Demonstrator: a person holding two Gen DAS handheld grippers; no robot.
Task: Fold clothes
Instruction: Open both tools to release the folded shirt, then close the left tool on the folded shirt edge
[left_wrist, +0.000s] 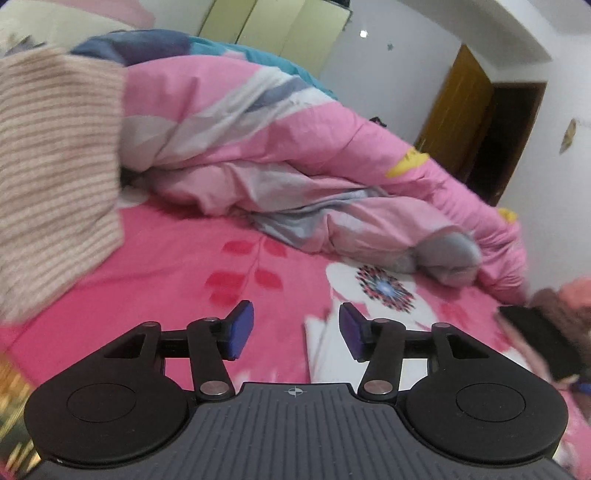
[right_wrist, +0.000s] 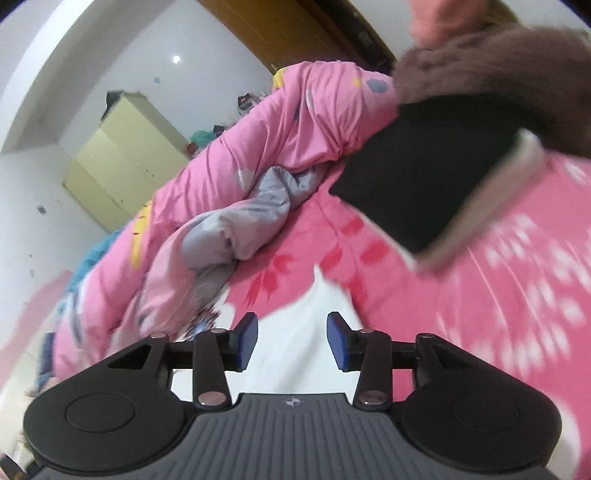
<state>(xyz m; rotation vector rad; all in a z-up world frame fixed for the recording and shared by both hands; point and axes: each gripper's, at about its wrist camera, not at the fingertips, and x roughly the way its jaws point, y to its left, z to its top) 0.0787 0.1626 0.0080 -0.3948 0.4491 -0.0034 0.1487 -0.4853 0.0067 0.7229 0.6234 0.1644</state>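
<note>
A beige and pink striped knit garment (left_wrist: 55, 177) fills the left side of the left wrist view, blurred, its lower edge over the pink bed sheet (left_wrist: 155, 266). My left gripper (left_wrist: 295, 328) is open just above the sheet, right of the garment, holding nothing. In the right wrist view my right gripper (right_wrist: 291, 341) is open too, empty, over a white flower print on the sheet (right_wrist: 406, 295). No garment shows in that view.
A bunched pink and grey duvet (left_wrist: 280, 147) lies across the far side of the bed, also the duvet (right_wrist: 236, 192) at left. A brown furry sleeve (right_wrist: 498, 85) with a flat black object (right_wrist: 424, 173) hangs at upper right. Wardrobe (right_wrist: 125, 158) and door (left_wrist: 469, 118) stand behind.
</note>
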